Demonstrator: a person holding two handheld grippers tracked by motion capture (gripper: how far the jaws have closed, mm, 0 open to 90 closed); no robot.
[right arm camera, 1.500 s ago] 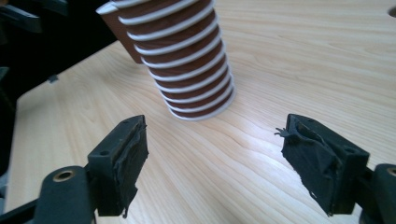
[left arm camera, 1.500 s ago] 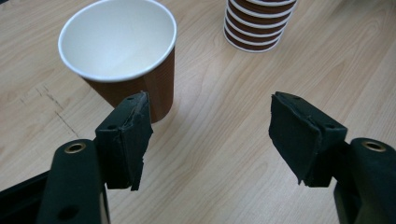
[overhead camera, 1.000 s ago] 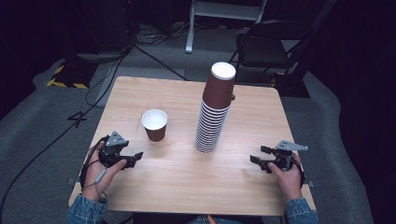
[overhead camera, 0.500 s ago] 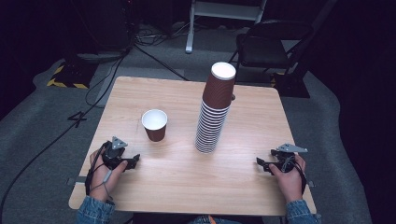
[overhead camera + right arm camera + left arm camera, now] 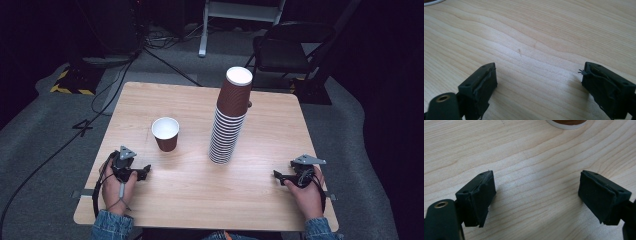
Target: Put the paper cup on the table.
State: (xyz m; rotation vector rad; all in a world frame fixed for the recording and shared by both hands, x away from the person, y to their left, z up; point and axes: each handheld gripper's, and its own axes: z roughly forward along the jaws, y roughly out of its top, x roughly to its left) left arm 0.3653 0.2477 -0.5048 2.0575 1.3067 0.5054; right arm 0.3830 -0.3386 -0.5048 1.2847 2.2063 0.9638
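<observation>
A tall stack of brown paper cups (image 5: pixel 229 120) stands near the middle of the wooden table (image 5: pixel 200 200). A single brown cup (image 5: pixel 165 133) with a white inside stands upright to its left. My left gripper (image 5: pixel 145 171) rests near the table's front left, just below the single cup, jaws open with bare wood between them (image 5: pixel 536 195). The base of a cup (image 5: pixel 566 123) shows at the top of the left gripper view. At the front right my right gripper (image 5: pixel 276 176) lies low over the table, open, nothing between its jaws (image 5: pixel 539 82).
A black chair (image 5: pixel 290 50) and a white stand (image 5: pixel 240 15) are on the grey floor beyond the table's far edge. Cables (image 5: pixel 120 80) run across the floor at the left. Bare wood lies between the two grippers.
Both grippers have drawn back toward the table's front edge and sit lower. The cups have not moved.
</observation>
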